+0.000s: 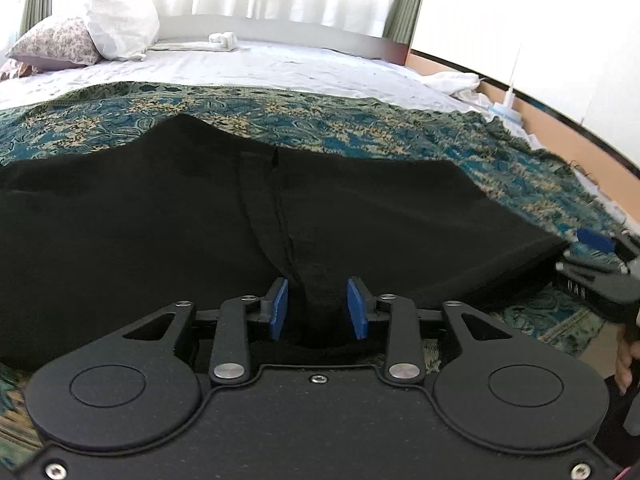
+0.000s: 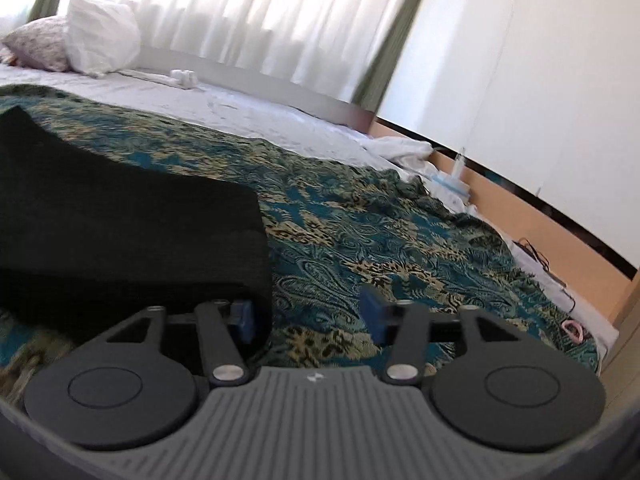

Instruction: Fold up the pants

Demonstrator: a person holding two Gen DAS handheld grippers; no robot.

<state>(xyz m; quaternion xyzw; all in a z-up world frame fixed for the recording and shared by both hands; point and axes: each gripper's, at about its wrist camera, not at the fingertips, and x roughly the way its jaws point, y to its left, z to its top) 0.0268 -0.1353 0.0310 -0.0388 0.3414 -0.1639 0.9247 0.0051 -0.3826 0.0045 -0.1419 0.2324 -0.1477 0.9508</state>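
Black pants (image 1: pixel 160 220) lie flat on a teal patterned blanket (image 1: pixel 360 128) on a bed, with a seam running toward me down the middle. My left gripper (image 1: pixel 318 308) sits at the near edge of the pants. Its blue pads (image 1: pixel 278 306) stand a little apart with a raised ridge of black fabric between them. My right gripper (image 1: pixel 592 254) shows at the pants' right corner. In the right wrist view the right gripper (image 2: pixel 308 314) is open over the blanket (image 2: pixel 400 240). Only the blanket lies between its pads, and the left pad is beside the corner of the pants (image 2: pixel 120 220).
Two pillows (image 1: pixel 116 20) lean at the head of the bed, on a white sheet (image 1: pixel 260 64) with a rolled white cloth (image 1: pixel 222 40). The bed's right edge drops to a floor (image 2: pixel 540 216) with loose white cloth and small items. A hand (image 1: pixel 624 360) holds the right gripper.
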